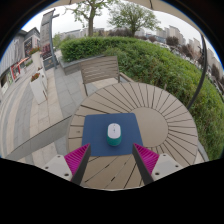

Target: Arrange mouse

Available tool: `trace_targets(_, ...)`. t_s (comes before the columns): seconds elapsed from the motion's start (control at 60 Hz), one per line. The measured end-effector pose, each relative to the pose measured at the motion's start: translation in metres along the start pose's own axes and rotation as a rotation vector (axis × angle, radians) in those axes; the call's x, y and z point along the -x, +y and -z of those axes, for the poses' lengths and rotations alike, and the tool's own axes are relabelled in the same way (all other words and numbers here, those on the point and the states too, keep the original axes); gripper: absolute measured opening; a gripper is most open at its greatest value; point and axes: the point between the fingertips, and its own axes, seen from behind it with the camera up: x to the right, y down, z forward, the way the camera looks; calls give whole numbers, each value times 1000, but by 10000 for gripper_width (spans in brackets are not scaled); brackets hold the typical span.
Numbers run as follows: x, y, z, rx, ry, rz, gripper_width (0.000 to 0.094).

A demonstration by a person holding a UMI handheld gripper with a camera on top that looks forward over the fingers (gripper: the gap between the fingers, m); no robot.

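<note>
Off to the left, beyond the table, a paved walkway (40, 105) with a white bin-like object (39, 87) standing on it. Nearer, a slatted wooden bench (99, 70) just behind the round slatted wooden table (150, 105). On the table, a dark blue mouse pad (112, 133) lying flat, with a white and teal mouse (114, 132) resting near its middle, just ahead of the fingers and centred between them. Gripper (112, 160) spread wide, touching nothing, magenta pads (78, 159) flanking the pad's near edge. To the right, a green hedge (160, 62) bordering the table, trees (130, 15) behind.
</note>
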Motion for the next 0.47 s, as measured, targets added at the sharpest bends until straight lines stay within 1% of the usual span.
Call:
trace_targets(0.083, 5, -3, 43, -20, 7, -20, 855)
trace_targets(0.183, 7, -12, 72, -61, 33, -21, 852)
trace_targets(0.233, 5, -17, 79, -88, 65, 7, 849)
trace_targets(0.333, -7, -19, 88, -105, 107, 30, 851)
trace_targets(0.383, -9, -20, 88, -108, 131, 37, 851)
trace_targets(0.467, -12, -15, 89, -95, 139, 19, 853)
